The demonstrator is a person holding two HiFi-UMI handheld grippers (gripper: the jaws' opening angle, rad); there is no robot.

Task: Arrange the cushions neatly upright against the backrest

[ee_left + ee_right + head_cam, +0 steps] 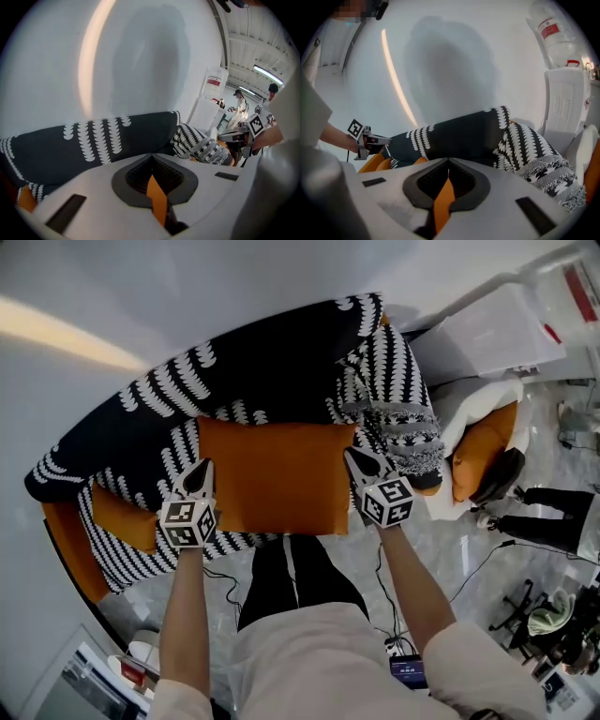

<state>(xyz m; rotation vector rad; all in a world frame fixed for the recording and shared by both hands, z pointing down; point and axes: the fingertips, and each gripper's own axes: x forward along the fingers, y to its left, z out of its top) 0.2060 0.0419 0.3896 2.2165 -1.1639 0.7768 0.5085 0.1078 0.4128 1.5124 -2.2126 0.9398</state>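
Observation:
A large orange cushion (277, 474) lies flat on the sofa seat, below the black backrest (253, 362) with white markings. My left gripper (201, 470) is shut on the cushion's left edge and my right gripper (359, 460) on its right edge. In the left gripper view a fold of orange fabric (157, 197) is pinched between the closed jaws; the right gripper view shows the same orange fabric (443, 204). A smaller orange cushion (122, 517) rests at the seat's left end. A black-and-white patterned cushion (398, 409) leans at the right end.
The sofa's orange arm (70, 540) curves round the left. To the right stand an orange-and-white chair (483, 442) and a white cabinet (497, 329), with another person's legs (553, 512) nearby. Cables and a small screen (408, 671) lie on the floor.

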